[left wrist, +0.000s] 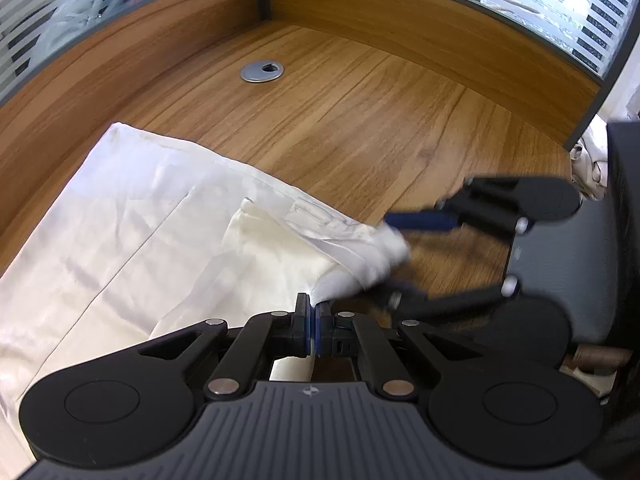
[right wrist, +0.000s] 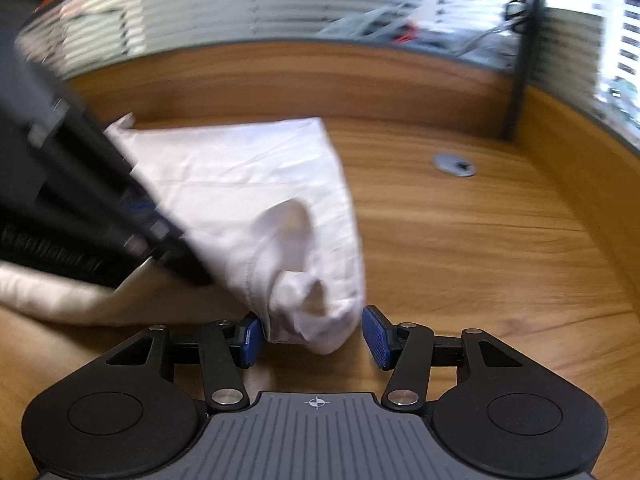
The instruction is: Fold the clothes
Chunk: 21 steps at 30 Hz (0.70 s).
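The left claw [left wrist: 312, 322] is clenched on an edge of the white garment [left wrist: 132, 232], which lies spread over the wooden bench [left wrist: 360, 120]. The right claw [right wrist: 314, 338] stands released, a bunched corner between its blue pads [right wrist: 378, 338] but unpressed. That loose corner may sag and spoil the fold. A cable hole [left wrist: 262, 71] sits well beyond.

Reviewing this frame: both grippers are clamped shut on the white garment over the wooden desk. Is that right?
Not quite. Only the left gripper is shut on the white garment. The right gripper is open: in the right wrist view its blue pads stand apart, with the bunched cloth end loose between them. The wooden desk part holds.
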Each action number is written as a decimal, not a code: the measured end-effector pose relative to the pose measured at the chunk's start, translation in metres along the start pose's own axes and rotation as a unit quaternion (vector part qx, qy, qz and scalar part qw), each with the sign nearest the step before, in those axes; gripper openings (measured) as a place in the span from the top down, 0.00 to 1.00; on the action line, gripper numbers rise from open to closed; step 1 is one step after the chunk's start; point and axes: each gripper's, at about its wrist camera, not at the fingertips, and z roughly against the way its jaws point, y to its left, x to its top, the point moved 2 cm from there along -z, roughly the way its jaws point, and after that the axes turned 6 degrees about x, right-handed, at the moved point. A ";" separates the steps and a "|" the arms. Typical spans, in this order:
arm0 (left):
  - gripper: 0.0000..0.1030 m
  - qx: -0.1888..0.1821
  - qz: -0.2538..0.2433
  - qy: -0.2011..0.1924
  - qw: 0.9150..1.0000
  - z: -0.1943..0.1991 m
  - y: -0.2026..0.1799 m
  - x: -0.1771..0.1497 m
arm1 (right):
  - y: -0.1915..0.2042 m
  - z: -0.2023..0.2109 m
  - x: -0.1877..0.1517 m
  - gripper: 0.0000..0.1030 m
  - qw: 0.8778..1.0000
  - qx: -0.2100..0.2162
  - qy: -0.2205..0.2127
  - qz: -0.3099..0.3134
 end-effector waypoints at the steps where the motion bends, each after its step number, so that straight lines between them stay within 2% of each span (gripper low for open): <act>1: 0.98 -0.001 -0.003 0.000 1.000 0.000 -0.002 0.000 | -0.004 0.002 0.001 0.47 1.000 -0.008 -0.003 -0.004; 8: 0.98 -0.011 -0.028 0.017 0.999 -0.014 -0.013 -0.006 | -0.023 0.014 0.000 0.48 0.999 -0.041 -0.005 -0.026; 12: 0.98 -0.014 -0.043 0.028 0.999 -0.024 -0.018 -0.010 | -0.027 0.019 -0.007 0.48 0.999 -0.038 0.007 -0.027; 21: 0.96 -0.037 -0.040 0.025 0.998 -0.019 -0.024 -0.003 | -0.006 0.031 -0.023 0.49 1.000 0.007 0.007 0.019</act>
